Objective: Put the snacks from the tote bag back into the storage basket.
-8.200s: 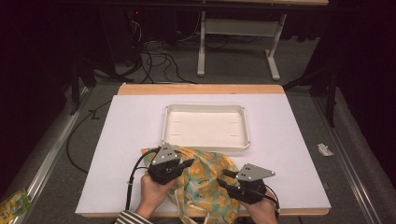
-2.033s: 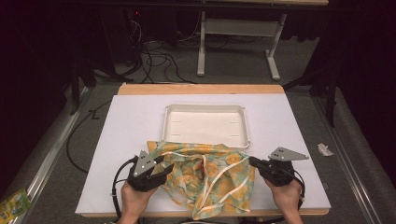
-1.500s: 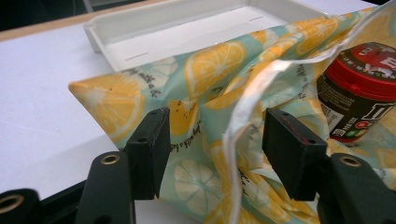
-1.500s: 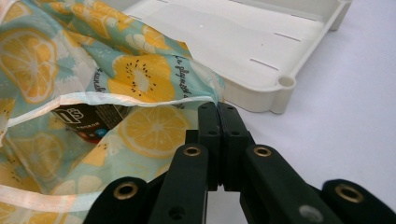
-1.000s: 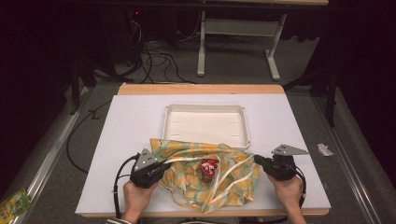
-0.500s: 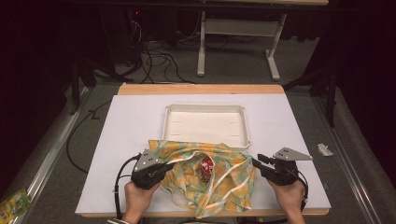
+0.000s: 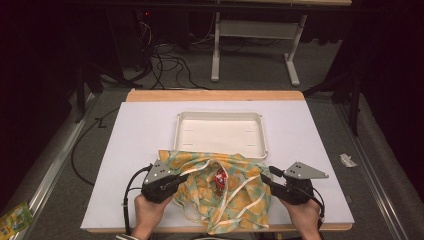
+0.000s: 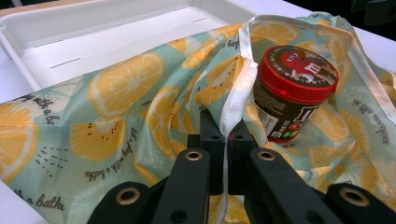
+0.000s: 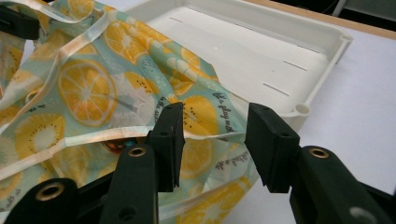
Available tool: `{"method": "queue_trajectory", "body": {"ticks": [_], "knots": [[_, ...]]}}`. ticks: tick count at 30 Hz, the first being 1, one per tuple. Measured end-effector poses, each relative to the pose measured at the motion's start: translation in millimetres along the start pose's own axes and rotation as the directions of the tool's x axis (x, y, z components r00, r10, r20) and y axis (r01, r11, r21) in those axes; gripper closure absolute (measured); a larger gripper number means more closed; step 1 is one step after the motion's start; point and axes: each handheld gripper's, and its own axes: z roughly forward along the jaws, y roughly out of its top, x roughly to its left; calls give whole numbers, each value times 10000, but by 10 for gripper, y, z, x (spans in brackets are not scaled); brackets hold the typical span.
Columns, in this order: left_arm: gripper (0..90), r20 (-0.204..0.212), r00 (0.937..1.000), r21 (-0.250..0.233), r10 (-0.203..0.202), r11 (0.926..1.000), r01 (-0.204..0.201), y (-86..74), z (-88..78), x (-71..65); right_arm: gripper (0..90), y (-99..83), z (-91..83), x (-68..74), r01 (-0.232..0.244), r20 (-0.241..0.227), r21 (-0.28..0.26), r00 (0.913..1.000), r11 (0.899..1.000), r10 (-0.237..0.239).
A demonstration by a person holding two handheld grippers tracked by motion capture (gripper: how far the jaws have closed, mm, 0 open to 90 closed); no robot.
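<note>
Left claw (image 8: 227, 135) clenched on the bag (image 7: 235, 192) rim; right claw (image 9: 214, 140) released, jaws just opening beside the bag; jar (image 8: 294, 91) inside.

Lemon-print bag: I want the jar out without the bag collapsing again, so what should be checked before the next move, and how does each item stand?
1. Left gripper grips the bag's white-trimmed edge: ok, jaws shut on the trim.
2. Right gripper grips the lemon-print bag: not ok, its jaws have just been opening and stand apart, with cloth between them but not pinched.
3. Red-lidded jar exposed in the bag's mouth: ok, lid and label show.
4. Path to the jar free of the white straps: cannot tell, straps cross close by.
5. White tray ready to receive: ok, though the bag's far edge laps over its near rim.
</note>
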Motion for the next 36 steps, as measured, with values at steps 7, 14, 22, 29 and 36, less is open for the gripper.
{"method": "queue_trajectory", "body": {"ticks": [7, 14, 22, 29, 36], "knots": [[891, 86, 9999, -48, 76, 10000, -76, 28, 7, -29, 578, 47, 78, 152, 194, -661, 135, 9976, 9997, -185], [891, 104, 9999, 10, 97, 10000, -97, 29, 10, -31, 566, 125, 220, 314, 537, -1242, 157, 9909, 9984, -514], [890, 102, 9999, -14, 96, 10000, -96, 27, 8, -26, 559, 246, 375, 464, 735, -1773, 66, 9816, 9973, -712], [890, 111, 9999, -28, 64, 10000, -64, 27, 7, -17, 579, 307, 530, 528, 847, -2004, 210, 9765, 9962, -788], [891, 129, 9999, -31, 41, 10000, -41, 21, 10, -16, 701, 294, 612, 509, 902, -2162, 482, 9732, 9948, -777]]}}
